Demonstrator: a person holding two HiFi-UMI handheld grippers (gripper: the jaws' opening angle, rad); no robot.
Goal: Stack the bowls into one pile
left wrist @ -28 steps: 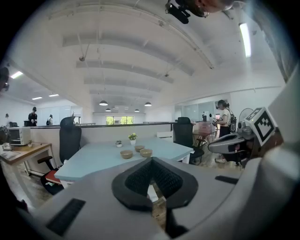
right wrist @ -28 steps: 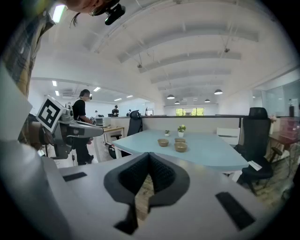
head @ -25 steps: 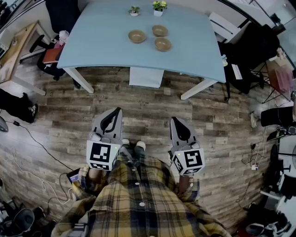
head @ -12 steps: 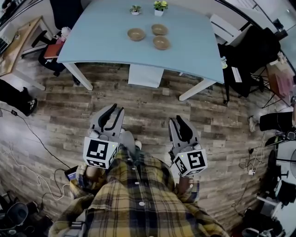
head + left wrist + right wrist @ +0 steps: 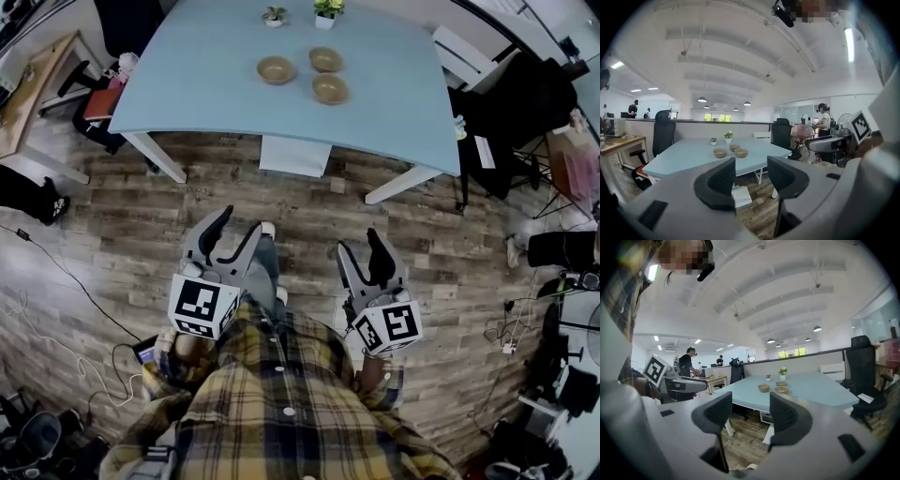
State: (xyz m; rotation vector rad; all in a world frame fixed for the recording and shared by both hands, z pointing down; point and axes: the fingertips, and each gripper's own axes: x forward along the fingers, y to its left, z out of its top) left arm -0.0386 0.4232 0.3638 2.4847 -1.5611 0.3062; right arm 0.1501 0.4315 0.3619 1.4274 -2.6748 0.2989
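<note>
Stacking has not begun: three bowls point(image 5: 325, 59) lie unstacked on the far counter point(image 5: 187, 84); left tool point(image 5: 246, 223) and right tool point(image 5: 359, 242), just spread, hold nothing.

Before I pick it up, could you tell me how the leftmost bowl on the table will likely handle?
The leftmost bowl looks small and wood-coloured, so probably stiff and light. Its wide, shallow shape suggests it would slide rather than tip if pushed.

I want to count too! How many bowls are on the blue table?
3. The left bowl sits apart on the table; the back bowl is nearest the yellow-flowered plant; the front bowl is close in front of it. None looks hidden.
</note>
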